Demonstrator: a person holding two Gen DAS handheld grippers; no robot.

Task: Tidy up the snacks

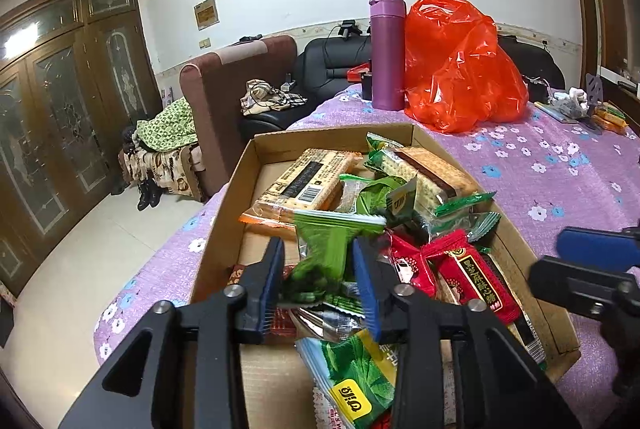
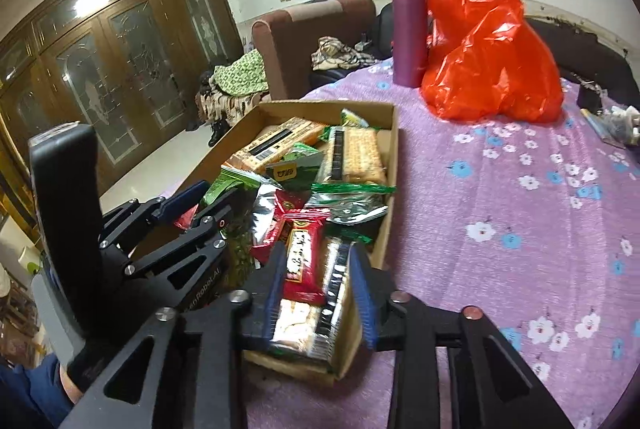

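- The cardboard box (image 1: 236,185) sits on the table, on a purple flowered tablecloth (image 1: 560,181), and holds a loose heap of snack packets.
- At the far end two long cracker packs (image 1: 304,181) lie flat; one shows a barcode and an orange edge, the other (image 2: 354,157) has green ends.
- Nearer, red packets (image 1: 480,277) with gold-and-black printing lie across green-wrapped ones, with some silver foil among them.
- A green packet (image 1: 324,257), blurred, sits between the blue pads of the left gripper (image 1: 324,281); the jaws are partly apart and do not seem to press it, though the blur keeps that from being certain.
- Below it, at the near end, lies another green packet with a yellow label (image 1: 356,381).
- The right gripper (image 2: 320,293) hovers over the box's near right corner, jaws parted around a red packet (image 2: 302,257) and a clear cracker pack (image 2: 304,325) without clamping either.
- Each gripper shows in the other's view, close together over the box; the left one's black body covers the box's left side in the right wrist view.
- Behind the box stand a purple flask (image 1: 386,49) and, touching it, an orange plastic bag (image 1: 460,65).
- Small clutter (image 1: 576,105) lies at the table's far right edge.
- Beyond are a brown armchair (image 1: 236,77), a dark sofa and wooden doors (image 1: 60,101).
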